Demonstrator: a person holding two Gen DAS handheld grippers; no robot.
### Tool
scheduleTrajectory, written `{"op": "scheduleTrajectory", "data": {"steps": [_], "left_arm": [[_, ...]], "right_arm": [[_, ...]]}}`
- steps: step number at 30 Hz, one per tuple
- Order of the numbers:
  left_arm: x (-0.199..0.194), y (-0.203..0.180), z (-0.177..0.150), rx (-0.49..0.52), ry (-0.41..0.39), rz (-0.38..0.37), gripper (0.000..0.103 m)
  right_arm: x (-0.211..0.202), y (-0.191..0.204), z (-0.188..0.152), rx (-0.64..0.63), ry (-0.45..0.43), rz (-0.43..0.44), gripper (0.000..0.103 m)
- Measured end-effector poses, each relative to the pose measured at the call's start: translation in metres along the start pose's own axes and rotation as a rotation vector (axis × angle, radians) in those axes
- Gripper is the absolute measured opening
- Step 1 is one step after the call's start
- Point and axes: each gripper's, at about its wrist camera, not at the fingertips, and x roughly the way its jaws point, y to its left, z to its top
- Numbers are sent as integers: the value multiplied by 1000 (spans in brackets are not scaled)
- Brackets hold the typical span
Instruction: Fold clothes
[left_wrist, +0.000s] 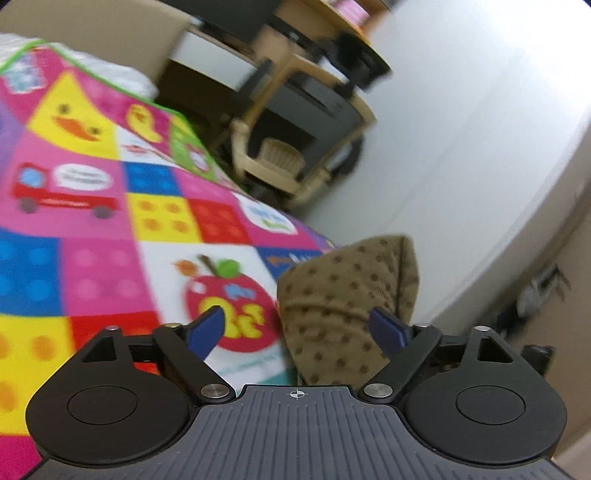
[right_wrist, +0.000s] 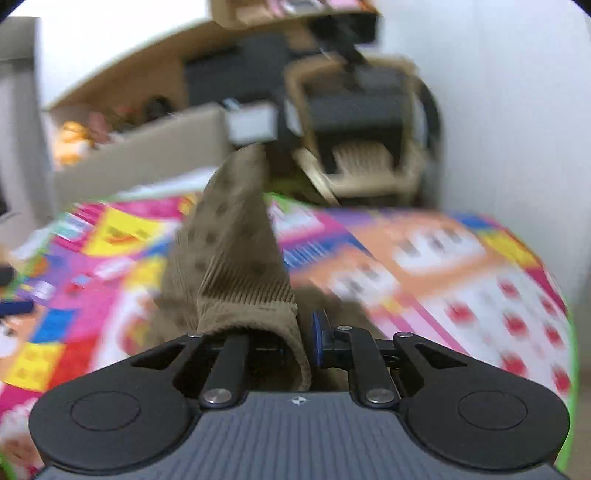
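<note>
A brown garment with dark dots (left_wrist: 343, 291) rises above a colourful play mat (left_wrist: 92, 206). In the left wrist view my left gripper (left_wrist: 297, 330) is open, its blue fingertips (left_wrist: 207, 328) wide apart, and the cloth stands between them nearer the right finger. In the right wrist view the same brown garment (right_wrist: 229, 251) hangs up and away from my right gripper (right_wrist: 303, 339), its ribbed cuff draped over the left finger and hiding it. The right blue pad (right_wrist: 318, 338) presses against the cuff edge, so this gripper is shut on the cloth. Both views are motion-blurred.
The play mat (right_wrist: 461, 266) covers the surface below. Past its far edge stand a light wooden chair (left_wrist: 295, 155), also seen as a wooden chair (right_wrist: 365, 147), a cardboard box (right_wrist: 147, 158), a desk and a white wall (left_wrist: 461, 129).
</note>
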Motion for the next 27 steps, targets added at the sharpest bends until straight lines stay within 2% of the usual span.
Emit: {"op": "scheduleTrajectory", "data": {"steps": [1,3,5,6,7,8,11,13,16,22,24,27], "left_arm": [[13,-8,-1,24,23,-7,93],[44,-22,-7,60,90,-10,94],[73,-33,-14,80,152,-6,94],[86,-36,-19,82,182,-2,94],[99,-38,-23,72,211,-6,94],[109,-38,-28,52,233,-17,94],[129,-33,-40,-29,280,-78,90],[136,-30,-42,-63,284,-108,79],[135,-25,-36,-61,264,-96,74],[103,4,9,-53,108,30,68],[95,6,16,-12,86,70,68],[89,-2,13,95,86,112,69]], "right_arm": [[5,-8,-6,6,18,-10,16],[12,-19,-15,7,43,-22,27],[15,-25,-19,4,46,-35,47],[16,-27,-19,5,45,-41,53],[16,-30,-20,5,44,-46,63],[16,-32,-20,6,42,-52,67],[20,-29,-20,1,57,-29,65],[25,-21,-19,-6,80,12,62],[34,-2,-16,-26,103,64,50],[64,56,-9,-107,103,168,48],[64,68,-7,-116,83,181,48],[53,56,-1,-35,48,194,48]]}}
